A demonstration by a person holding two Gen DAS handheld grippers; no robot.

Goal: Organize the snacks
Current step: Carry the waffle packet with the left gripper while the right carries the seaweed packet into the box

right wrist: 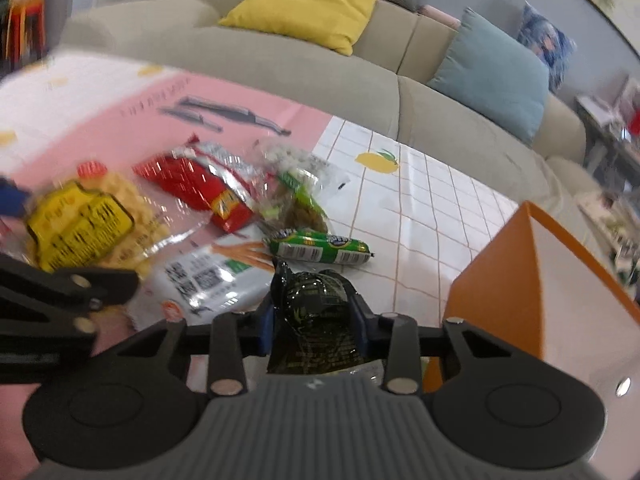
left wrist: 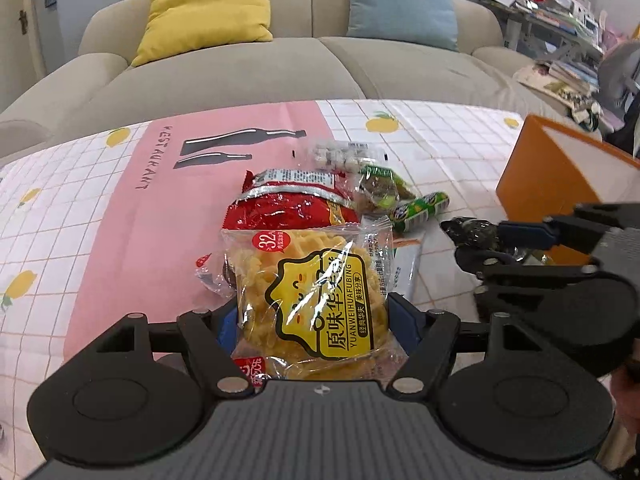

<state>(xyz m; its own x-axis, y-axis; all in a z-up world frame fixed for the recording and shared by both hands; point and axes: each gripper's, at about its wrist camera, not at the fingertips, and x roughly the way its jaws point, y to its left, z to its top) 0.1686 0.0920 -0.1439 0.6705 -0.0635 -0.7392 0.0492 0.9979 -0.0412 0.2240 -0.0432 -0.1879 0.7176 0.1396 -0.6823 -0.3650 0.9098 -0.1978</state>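
My left gripper is shut on a clear yellow waffle-snack packet, holding it just above the table; the packet also shows in the right wrist view. My right gripper is shut on a dark green foil packet, seen from the side in the left wrist view. On the cloth lie a red packet, a green sausage stick, a white packet, a clear green-trimmed packet and a clear packet of white pieces. An orange box stands at the right.
The table carries a pink and white lemon-print cloth. A beige sofa with a yellow cushion and a blue cushion sits behind it. A cluttered shelf stands at far right.
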